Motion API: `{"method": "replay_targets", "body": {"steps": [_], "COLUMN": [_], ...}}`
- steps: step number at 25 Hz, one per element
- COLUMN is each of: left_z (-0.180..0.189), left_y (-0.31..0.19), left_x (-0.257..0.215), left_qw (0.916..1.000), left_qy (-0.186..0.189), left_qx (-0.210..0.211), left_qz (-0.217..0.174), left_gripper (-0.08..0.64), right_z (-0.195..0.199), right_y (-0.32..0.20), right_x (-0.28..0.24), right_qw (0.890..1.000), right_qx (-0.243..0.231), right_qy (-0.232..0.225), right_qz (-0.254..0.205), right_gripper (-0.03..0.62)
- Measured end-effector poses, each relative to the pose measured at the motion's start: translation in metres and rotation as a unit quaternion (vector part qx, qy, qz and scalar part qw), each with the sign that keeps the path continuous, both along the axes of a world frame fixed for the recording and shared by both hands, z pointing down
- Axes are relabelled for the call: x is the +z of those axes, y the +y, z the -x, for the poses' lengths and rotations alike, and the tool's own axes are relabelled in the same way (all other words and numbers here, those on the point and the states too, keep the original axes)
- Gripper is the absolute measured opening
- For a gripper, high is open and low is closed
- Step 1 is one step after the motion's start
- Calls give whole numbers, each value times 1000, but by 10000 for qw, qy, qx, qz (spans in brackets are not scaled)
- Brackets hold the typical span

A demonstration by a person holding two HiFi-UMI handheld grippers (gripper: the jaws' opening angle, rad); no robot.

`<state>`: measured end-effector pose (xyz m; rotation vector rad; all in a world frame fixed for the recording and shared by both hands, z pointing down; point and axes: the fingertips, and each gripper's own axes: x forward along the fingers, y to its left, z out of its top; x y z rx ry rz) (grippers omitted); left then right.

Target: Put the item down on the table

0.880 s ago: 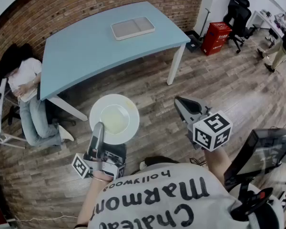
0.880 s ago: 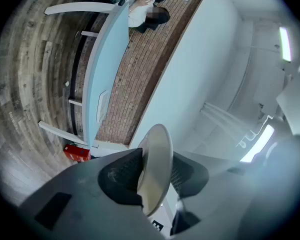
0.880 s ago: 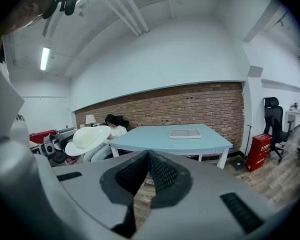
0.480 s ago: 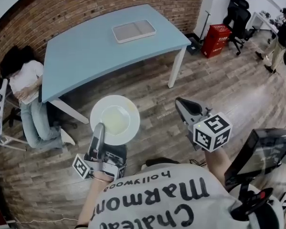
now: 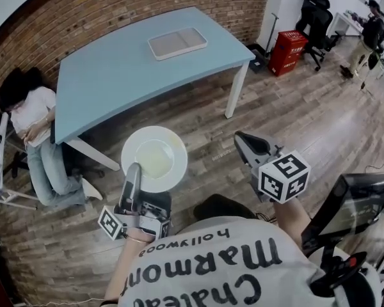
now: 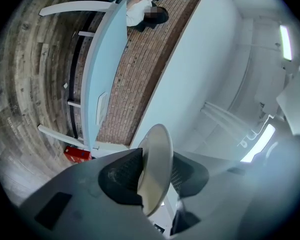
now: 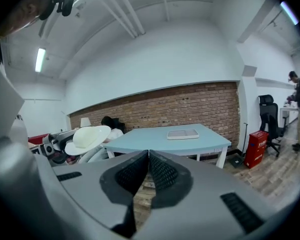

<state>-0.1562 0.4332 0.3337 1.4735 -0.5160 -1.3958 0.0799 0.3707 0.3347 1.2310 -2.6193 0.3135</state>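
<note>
A white deep plate (image 5: 154,158) hangs in the air above the wood floor, short of the light blue table (image 5: 115,69). My left gripper (image 5: 132,173) is shut on its near rim. The left gripper view has the plate (image 6: 155,169) edge-on, clamped between the two dark pads. My right gripper (image 5: 248,143) is held out at the right, its jaws closed together with nothing between them (image 7: 148,165). From the right gripper view the plate (image 7: 88,138) sits at the left, with the table (image 7: 165,140) straight ahead.
A white tray (image 5: 177,42) lies on the table's far side. A person (image 5: 35,117) sits at the table's left end. A red box (image 5: 292,51) and office chairs (image 5: 315,18) stand at the right, where another person (image 5: 368,31) walks. A dark stand (image 5: 345,216) is near my right arm.
The plate and both grippers keep nearly the same place in view. The person at the far right has walked further along.
</note>
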Motion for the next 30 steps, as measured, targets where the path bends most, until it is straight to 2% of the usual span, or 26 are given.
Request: {"method": "replay_targets", "body": {"steps": [5,9,15,19,24,30], "left_z": [-2,-9,-10,-14,-23,-35], "left_y": [-20,-52,-110,-146,-195,-222], "left_x": [9,12,15,16,15,21], "left_qw": [10000,9999,9996,9988,9976,9972], "left_qy": [9,51,31,184,200,10], "left_qx": [27,48,-155,-348,-540,-625], "left_qz": [59,79,241,287,396,404], "left_gripper": [120,120,120,120,121,120], "right_z": [-7,-13,-15,-22,-30,-39], "right_y": [-19,-53,-129,-176,-235,-263], "right_x": [9,16,15,14,12,15], "right_qw": [9999,9999,9996,9992,9985,9979], "right_qx": [104,55,-171,-313,-454,-603], "right_qy": [-50,0,-17,-38,-66,-98], "right_qz": [65,129,208,263,295,193], "right_gripper": [12,12,12,12,12,12]}}
